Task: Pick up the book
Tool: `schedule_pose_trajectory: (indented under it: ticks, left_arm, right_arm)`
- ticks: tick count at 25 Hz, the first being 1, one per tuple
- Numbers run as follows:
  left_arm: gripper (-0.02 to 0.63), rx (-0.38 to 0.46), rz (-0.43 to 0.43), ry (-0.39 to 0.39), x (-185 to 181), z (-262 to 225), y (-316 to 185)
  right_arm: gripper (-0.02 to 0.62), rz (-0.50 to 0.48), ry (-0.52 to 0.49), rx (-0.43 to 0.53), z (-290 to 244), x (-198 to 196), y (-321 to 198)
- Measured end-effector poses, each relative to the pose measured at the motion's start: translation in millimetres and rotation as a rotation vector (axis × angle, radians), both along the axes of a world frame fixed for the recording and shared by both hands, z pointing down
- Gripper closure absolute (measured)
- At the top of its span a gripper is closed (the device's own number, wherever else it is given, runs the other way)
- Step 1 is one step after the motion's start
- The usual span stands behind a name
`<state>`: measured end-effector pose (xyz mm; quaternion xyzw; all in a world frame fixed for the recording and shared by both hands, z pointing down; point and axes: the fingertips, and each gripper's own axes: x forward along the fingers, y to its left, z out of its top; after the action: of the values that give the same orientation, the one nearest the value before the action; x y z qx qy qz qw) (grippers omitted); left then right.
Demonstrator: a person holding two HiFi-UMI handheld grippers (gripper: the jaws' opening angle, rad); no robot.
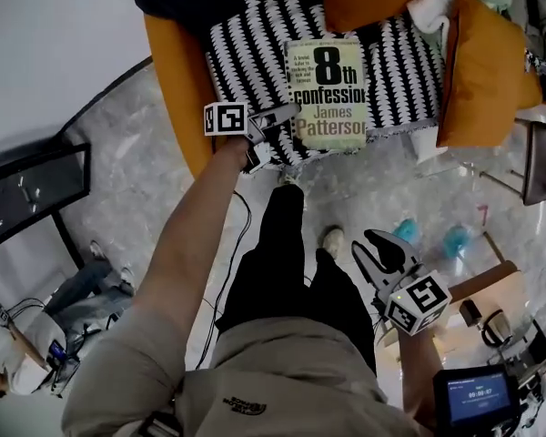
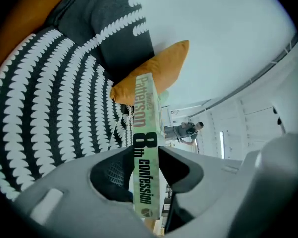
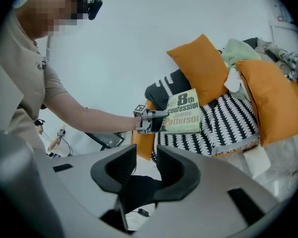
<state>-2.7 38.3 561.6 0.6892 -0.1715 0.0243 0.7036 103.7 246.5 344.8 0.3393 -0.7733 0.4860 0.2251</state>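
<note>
Closest to the head camera, below the person's shirt (image 1: 282, 381), the right gripper (image 1: 371, 241) hangs low over the floor, well apart from the work. Farther out, the left gripper (image 1: 287, 116) has the book (image 1: 328, 94) by its left edge. The book lies cover up over the black-and-white seat (image 1: 246, 62). I can't tell from here whether its far edge is clear of the fabric.

From the left gripper view, the jaws stand partly apart and are clamped on the spine, one pad on each cover, well in from the tips.

From the right gripper view, that tool's jaws stand a little apart with nothing between them. Across the room, the book shows tipped up from the seat.

I'd judge the lift under way. Held by one edge, the book will want to droop and its pages to fan, so the grip should stay firm and the wrist steady, rising straight. The free gripper could come under the loose edge.
</note>
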Motion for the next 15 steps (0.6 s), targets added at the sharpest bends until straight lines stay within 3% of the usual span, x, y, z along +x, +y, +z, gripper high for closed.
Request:
schedule_pose_trajectory:
  ticks: [4,9,15]
  left_arm:
    - [0.446,-0.016,-0.028,0.034,-3.8,1.4,-2.6]
    - [0.446,-0.067,-0.039,0.142,5.5,19.3,-8.7]
    - [0.446,-0.111,-0.153,0.231,6.1,-25.7,9.9]
  right_arm:
    - [0.462,0.024,0.030,0.022,13.5,6.2,-14.0]
    - [0.462,0.079,0.138,0.025,35.5,12.8,-37.8]
    - [0.462,0.078,0.146,0.095,21.4,44.5,-39.3]
